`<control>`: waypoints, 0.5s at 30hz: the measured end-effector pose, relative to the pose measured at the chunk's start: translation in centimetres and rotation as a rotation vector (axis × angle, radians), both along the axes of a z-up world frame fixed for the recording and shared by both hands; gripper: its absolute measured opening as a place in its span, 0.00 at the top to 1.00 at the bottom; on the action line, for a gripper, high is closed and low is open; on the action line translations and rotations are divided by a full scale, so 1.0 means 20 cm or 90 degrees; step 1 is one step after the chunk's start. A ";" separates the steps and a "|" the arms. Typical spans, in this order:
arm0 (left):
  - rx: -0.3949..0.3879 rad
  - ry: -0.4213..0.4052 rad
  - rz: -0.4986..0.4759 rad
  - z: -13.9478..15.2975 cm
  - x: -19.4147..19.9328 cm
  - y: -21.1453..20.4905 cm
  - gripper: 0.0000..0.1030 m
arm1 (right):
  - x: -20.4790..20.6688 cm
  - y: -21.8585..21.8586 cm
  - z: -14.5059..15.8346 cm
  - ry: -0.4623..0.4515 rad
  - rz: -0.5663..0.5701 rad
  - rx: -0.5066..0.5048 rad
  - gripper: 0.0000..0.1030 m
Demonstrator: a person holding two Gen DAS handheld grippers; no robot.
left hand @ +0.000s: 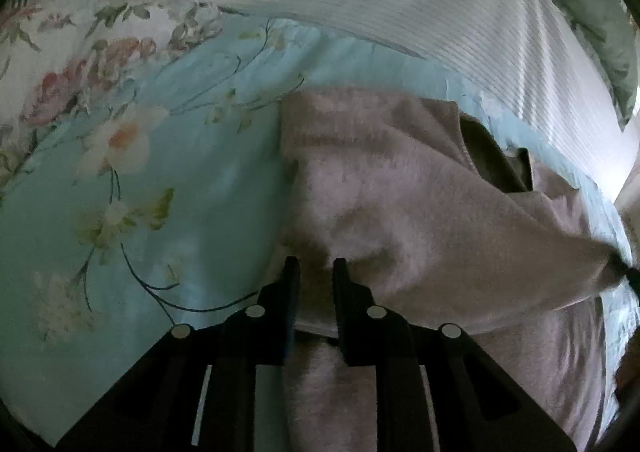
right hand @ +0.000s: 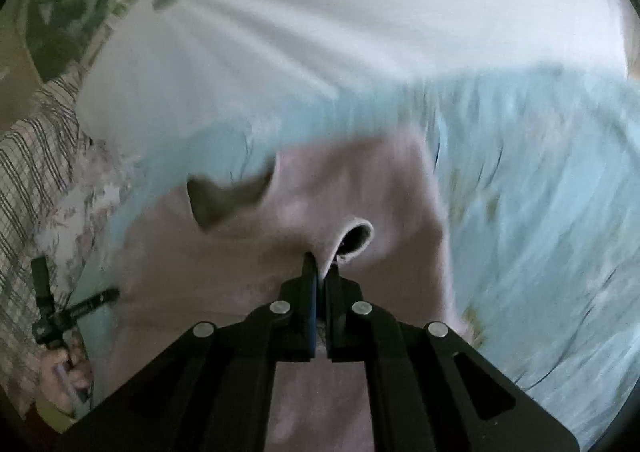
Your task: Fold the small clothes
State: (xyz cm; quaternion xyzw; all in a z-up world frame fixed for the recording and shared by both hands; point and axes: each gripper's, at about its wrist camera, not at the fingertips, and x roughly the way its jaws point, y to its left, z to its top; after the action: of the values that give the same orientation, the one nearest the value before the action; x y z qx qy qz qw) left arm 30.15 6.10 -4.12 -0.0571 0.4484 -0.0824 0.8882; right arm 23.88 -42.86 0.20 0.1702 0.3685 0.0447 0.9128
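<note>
A pale pink fleece garment [left hand: 400, 204] lies on a light blue flowered bedsheet [left hand: 192, 180]. My left gripper [left hand: 316, 264] hovers over the garment's near left edge. A gap shows between its fingers and the fleece lies under them, not pinched. In the right wrist view, which is blurred, my right gripper [right hand: 321, 268] is shut on a raised fold of the same garment [right hand: 248, 252], just below a round cuff opening [right hand: 356, 238]. A dark neck opening [right hand: 228, 196] shows further left. The garment's right corner [left hand: 600, 252] is drawn out to a point at the picture's edge.
A white ribbed cover [left hand: 420, 0] lies across the bed beyond the garment, with a flowered pillow [left hand: 80, 52] at the left and green fabric [left hand: 600, 12] at the far right. A person's hand [right hand: 68, 372] holds a black tool beside plaid cloth [right hand: 32, 172].
</note>
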 end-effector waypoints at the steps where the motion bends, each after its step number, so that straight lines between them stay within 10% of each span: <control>1: 0.000 0.001 -0.002 0.00 0.00 -0.01 0.81 | 0.02 0.00 0.00 0.010 -0.001 -0.025 0.96; 6: 0.006 0.012 -0.007 -0.05 -0.02 -0.05 0.81 | 0.11 -0.02 -0.28 0.156 -0.040 -0.103 0.96; 12: -0.011 0.007 -0.009 -0.02 -0.08 -0.01 0.81 | -0.01 -0.05 -0.12 0.094 -0.119 -0.134 0.88; 15: -0.040 0.007 -0.001 -0.01 -0.12 0.02 0.80 | -0.01 0.07 -0.04 0.036 -0.022 -0.066 0.82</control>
State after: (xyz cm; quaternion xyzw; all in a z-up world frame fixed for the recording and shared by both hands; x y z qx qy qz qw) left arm 27.76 6.53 -4.31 -0.0852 0.4502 -0.0965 0.8836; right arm 23.72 -41.39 -0.70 0.1303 0.3930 0.0052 0.9103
